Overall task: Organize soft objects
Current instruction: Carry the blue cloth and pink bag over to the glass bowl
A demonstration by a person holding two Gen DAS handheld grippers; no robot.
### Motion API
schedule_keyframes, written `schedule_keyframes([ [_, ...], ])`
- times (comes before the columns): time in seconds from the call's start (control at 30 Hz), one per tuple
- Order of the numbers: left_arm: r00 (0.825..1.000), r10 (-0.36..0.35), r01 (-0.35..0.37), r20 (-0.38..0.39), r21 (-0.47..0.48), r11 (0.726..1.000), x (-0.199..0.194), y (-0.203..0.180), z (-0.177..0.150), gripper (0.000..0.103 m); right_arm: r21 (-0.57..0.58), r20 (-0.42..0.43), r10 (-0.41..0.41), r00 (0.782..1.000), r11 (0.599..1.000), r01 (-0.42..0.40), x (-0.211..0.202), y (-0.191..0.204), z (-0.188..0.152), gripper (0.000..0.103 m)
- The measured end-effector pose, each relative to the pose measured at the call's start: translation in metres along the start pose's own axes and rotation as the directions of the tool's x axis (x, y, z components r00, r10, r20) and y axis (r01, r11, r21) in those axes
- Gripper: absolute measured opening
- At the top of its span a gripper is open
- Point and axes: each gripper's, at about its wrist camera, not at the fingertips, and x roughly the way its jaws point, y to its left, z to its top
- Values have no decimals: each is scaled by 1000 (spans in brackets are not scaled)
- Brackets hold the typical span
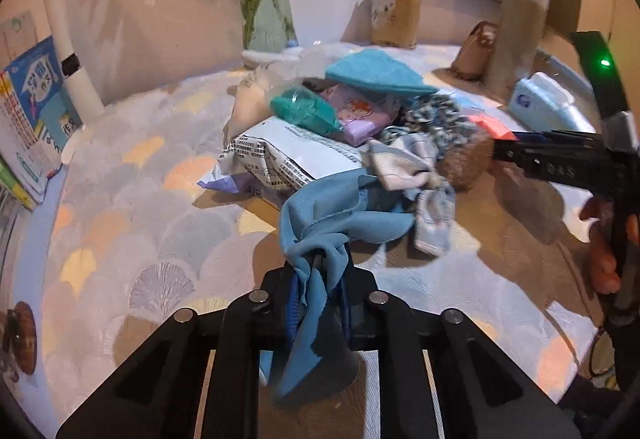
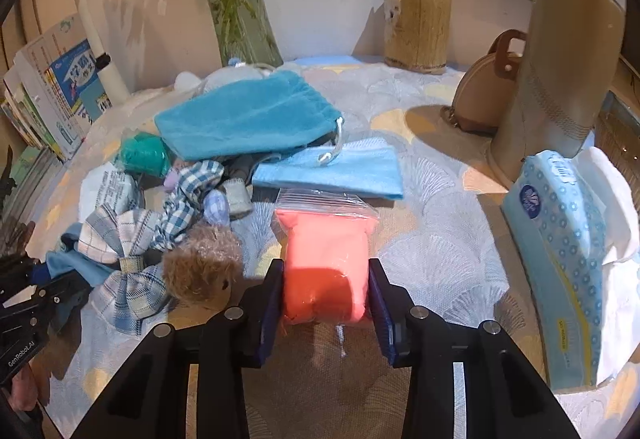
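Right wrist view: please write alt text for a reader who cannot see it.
The right gripper clamps a clear plastic bag of soft pink clay above a pastel patterned tablecloth. Behind lie a teal drawstring pouch and a fuzzy brown ball.

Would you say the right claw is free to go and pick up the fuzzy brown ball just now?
Probably not yet: the right claw is shut on the pink bag. The fuzzy brown ball lies uncovered just left of it, so the way looks free once the bag is put down.
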Motion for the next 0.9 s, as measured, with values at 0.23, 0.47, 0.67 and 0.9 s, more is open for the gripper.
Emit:
schedule_keyframes([
  [0.23,994,-74,80,77,-77,994,-45,3,-18,12,76,86,68,994,994,-75,-25,-15,-4,39],
  [0.47,984,-124,136,124,-92,986,-69,-6,-26,12,35,25,92,995,995,-93,-55,-14,-37,39],
  [0.67,983,-135,144,124,-68,987,-67,-27,-27,12,24,-29,40,999,999,-40,-62,-25,-62,39],
  [0.9,993,-73,77,95,-43,996,-65,-53,-23,12,99,-32,92,995,991,-88,-58,-32,-66,63],
])
